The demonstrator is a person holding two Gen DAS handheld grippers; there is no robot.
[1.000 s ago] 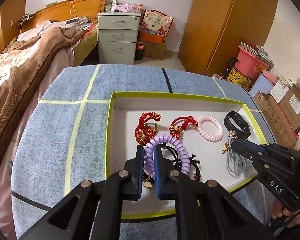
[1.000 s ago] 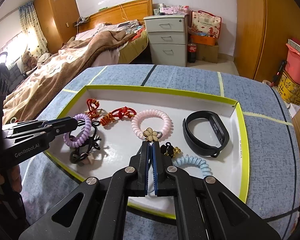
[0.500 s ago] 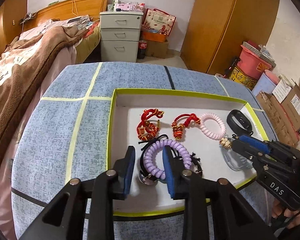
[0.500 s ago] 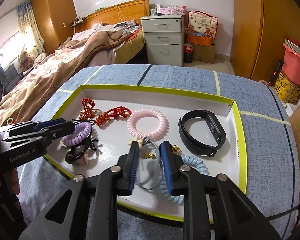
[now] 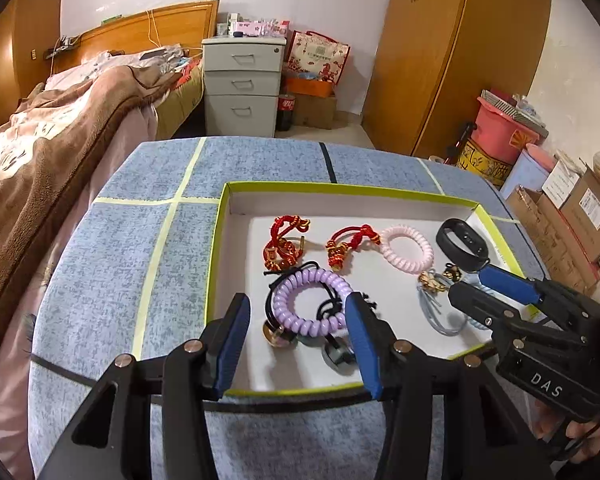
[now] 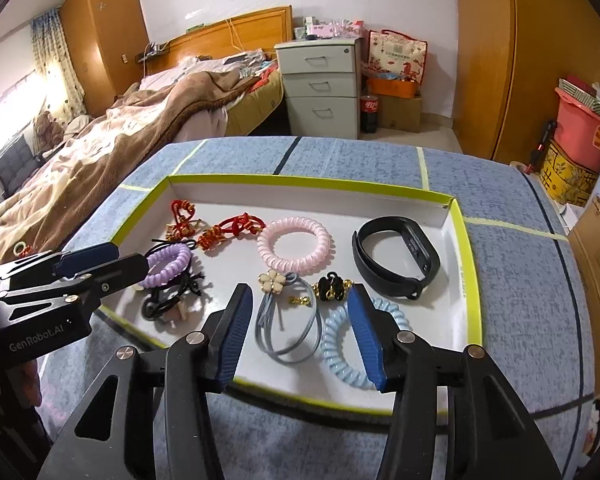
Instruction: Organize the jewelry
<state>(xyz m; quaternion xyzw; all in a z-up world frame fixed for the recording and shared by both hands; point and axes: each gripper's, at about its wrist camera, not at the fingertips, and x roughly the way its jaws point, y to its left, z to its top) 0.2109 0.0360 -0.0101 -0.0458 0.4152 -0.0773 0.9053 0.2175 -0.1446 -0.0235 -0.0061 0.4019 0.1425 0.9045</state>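
Note:
A white tray with a yellow-green rim [image 5: 216,264] [image 6: 474,300] holds the jewelry. My left gripper [image 5: 298,304] hangs over its near left part with jaws opening. A purple coil tie [image 5: 308,304] lies flat between them on black ties, free of the pads. My right gripper [image 6: 300,294] is also opening. A grey hair tie with a flower [image 6: 288,328] lies between its jaws, untouched. A black-gold charm [image 6: 332,288] and a light blue coil [image 6: 340,352] sit by the right finger. Further back lie two red cords [image 5: 284,240], a pink coil [image 6: 296,244] and a black band [image 6: 396,260].
The tray sits on a round table under a blue cloth [image 5: 140,260] with pale tape lines. A bed with a brown blanket [image 5: 40,152] stands to the left, a grey drawer unit [image 5: 242,84] behind, cardboard boxes [image 5: 572,220] to the right.
Both grippers went from shut to wide open. The purple coil left the left pads and the flower tie left the right pads; both now lie on the tray floor.

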